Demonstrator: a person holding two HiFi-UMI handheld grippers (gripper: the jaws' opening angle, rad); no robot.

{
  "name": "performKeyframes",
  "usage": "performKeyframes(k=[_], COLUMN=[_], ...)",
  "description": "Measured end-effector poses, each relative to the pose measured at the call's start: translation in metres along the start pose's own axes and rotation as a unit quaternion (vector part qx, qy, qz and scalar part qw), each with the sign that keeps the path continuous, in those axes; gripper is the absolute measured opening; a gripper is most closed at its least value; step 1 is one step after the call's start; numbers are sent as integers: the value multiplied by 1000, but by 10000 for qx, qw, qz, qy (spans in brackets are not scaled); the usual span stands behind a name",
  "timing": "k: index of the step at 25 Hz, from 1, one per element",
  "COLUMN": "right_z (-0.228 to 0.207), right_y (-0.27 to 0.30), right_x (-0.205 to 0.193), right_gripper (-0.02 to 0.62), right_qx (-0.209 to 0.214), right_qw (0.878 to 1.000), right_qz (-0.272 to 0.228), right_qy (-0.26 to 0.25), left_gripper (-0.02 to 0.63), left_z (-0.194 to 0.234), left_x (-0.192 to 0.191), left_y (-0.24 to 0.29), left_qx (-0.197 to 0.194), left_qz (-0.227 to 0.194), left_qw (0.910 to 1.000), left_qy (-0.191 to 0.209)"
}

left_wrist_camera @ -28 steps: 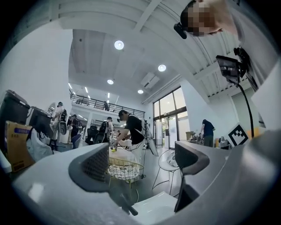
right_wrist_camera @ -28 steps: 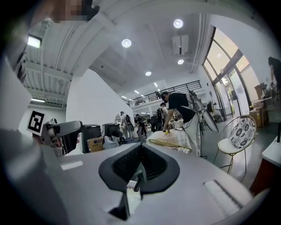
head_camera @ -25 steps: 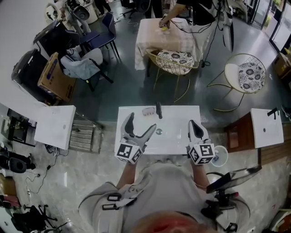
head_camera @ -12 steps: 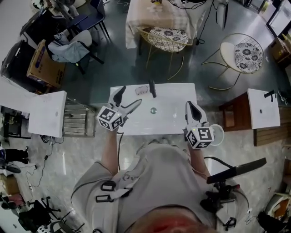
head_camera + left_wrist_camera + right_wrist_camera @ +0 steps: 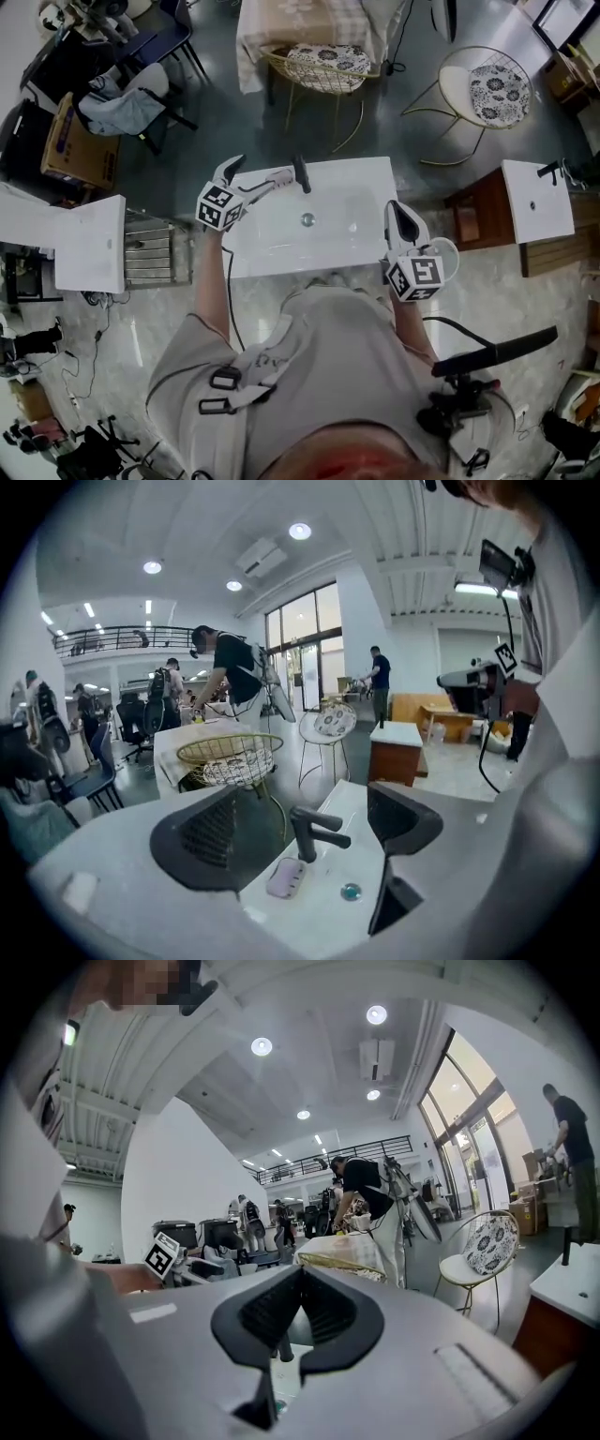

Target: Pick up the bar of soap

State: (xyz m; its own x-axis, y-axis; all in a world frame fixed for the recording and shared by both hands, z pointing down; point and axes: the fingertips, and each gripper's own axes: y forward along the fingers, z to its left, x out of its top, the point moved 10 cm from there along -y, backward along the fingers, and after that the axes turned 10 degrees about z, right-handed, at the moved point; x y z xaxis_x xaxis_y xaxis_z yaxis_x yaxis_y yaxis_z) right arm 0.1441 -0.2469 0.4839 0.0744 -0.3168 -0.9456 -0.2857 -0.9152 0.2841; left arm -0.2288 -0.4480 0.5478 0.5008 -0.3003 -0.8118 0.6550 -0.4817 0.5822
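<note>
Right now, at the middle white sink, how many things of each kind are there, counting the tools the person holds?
Bar of soap: 1
Faucet: 1
Drain: 1
Grippers: 2 (left gripper, right gripper)
Total: 5

1. The sink (image 5: 349,246) looks like smooth, glossy white ceramic.
2. The faucet (image 5: 312,829) is matt dark metal.
3. The bar of soap (image 5: 285,879) is pale and smooth.
4. The chair (image 5: 323,58) is gold wire with a patterned cloth cushion.
</note>
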Motion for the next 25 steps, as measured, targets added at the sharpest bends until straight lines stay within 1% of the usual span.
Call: performKeyframes(k=[2,3,5,7,9,13,14,15,17,19,22,25], right_z=[-4,-6,-10,-13,-14,-11,-10,-9,-10,-11,-17,-23], right_y=[-1,-1,-2,-2,-2,0,0,0,-1,-4,-9,-14], right_x=[0,-1,-2,-2,-2,-4,-5,-6,-9,-11,-16,-18], right_gripper=[3,3,2,2,2,2,2,2,2,2,3,2], right_qx=[-73,-113,-178,-203,-189,-140,-137,-141,-170,-230,-373,-545], right_qw=[10000,9999,9998,9997,9997,9997,9997,9997,9996,9995,9989,9978], right_qz=[-34,-52,-75,-82,-92,-109,-103,-89,-37,30,94,138], right_qy=[36,60,101,131,159,175,175,179,201,223,267,358], left_gripper=[430,430,430,430,430,428,419,390,387,387,387,385], left_z=[4,6,9,12,17,29,33,37,43,46,48,50], left_x=[5,8,15,21,26,20,15,9,-4,-16,-34,-47], left_y=[5,7,13,20,28,54,61,69,84,99,121,142], left_qx=[-49,-120,-234,-273,-348,-583,-628,-673,-784,-892,-1014,-1183], left_qz=[464,730,1216,1534,1688,1945,2020,2091,2246,2459,2777,2954], left_qw=[9983,9956,9871,9788,9737,9663,9649,9640,9613,9554,9441,9366], left_qy=[358,575,1014,1326,1489,1584,1553,1500,1391,1374,1457,1469])
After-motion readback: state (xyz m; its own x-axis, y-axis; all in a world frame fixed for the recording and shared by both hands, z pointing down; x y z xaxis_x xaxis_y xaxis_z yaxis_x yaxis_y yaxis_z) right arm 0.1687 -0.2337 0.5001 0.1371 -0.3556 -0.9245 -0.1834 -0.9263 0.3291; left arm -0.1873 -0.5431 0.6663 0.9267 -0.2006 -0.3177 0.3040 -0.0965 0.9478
